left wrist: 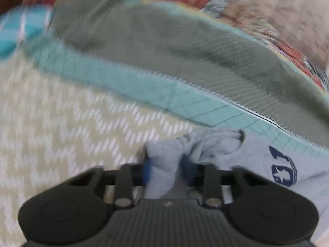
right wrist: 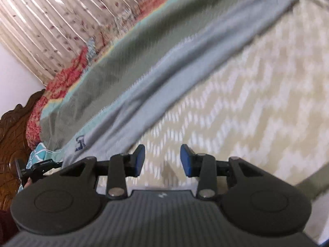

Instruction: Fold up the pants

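The pants [left wrist: 257,156] are light grey-blue sweatpants with a dark blue print [left wrist: 284,167]. In the left wrist view my left gripper [left wrist: 164,168] is shut on a bunched fold of them, with cloth filling the gap between its blue pads. The pants trail off to the right over the bed. In the right wrist view the pants [right wrist: 185,61] lie as a long strip running from lower left to upper right. My right gripper [right wrist: 162,159] hovers over the cream zigzag cover just right of the strip, open, with nothing between its blue pads [right wrist: 139,158]. The left gripper [right wrist: 35,168] shows small at far left.
The bed carries a cream zigzag cover [left wrist: 61,123], a teal-and-olive quilt [left wrist: 164,47] and a red patterned blanket [right wrist: 67,78] beyond it. A pleated curtain [right wrist: 51,16] and a carved wooden headboard [right wrist: 12,135] stand at the left of the right wrist view. Both pictures are motion-blurred.
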The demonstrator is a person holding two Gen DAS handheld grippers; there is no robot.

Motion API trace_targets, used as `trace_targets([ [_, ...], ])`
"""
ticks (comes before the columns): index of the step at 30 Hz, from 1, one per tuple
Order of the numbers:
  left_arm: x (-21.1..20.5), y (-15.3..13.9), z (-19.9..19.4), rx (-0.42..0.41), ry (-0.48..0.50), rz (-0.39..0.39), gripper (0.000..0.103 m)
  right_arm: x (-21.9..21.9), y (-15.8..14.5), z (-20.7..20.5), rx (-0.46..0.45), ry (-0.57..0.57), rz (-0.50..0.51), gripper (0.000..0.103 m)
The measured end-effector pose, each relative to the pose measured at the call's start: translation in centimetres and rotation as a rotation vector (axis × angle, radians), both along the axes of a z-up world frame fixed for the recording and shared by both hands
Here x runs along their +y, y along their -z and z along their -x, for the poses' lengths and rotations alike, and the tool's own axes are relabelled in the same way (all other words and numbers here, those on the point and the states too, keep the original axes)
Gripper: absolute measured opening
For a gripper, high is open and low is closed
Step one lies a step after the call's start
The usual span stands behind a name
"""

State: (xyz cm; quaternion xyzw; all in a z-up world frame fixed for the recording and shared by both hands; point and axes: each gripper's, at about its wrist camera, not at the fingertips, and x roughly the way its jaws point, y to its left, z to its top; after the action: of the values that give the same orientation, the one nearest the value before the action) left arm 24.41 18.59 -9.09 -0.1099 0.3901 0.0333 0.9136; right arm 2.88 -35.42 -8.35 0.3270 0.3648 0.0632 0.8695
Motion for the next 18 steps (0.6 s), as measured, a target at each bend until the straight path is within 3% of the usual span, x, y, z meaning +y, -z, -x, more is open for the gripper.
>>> trace_targets([
  [3,1.1,-1.4,-0.6,-0.070,-0.053,-0.036,0.015,-0.4,-0.6,-1.0,-0.015,-0.011,0.040,0.039],
  [6,1.4,-0.8,-2.5,0.002,-0.106,-0.107,0.017,-0.3,0.0,-1.3,-0.017,-0.004,0.042,0.039],
  [8,0.2,-0.9,-2.3,0.018,-0.097,-0.165,0.023,-0.2,0.2,-1.4,-0.019,0.006,0.033,0.039],
  [10,-0.8,-2.1,-1.5,-0.016,-0.082,-0.196,0.037,0.2,0.1,-1.3,-0.022,0.008,0.046,0.039],
  [14,-0.9,-5.4,1.5,-0.038,-0.056,-0.150,0.046,0.8,-1.1,-1.0,-0.039,-0.014,0.074,0.041],
  [18,1.4,-8.4,7.9,-0.086,-0.051,-0.073,0.058,0.7,-2.6,1.3,-0.080,-0.029,0.095,0.042],
])
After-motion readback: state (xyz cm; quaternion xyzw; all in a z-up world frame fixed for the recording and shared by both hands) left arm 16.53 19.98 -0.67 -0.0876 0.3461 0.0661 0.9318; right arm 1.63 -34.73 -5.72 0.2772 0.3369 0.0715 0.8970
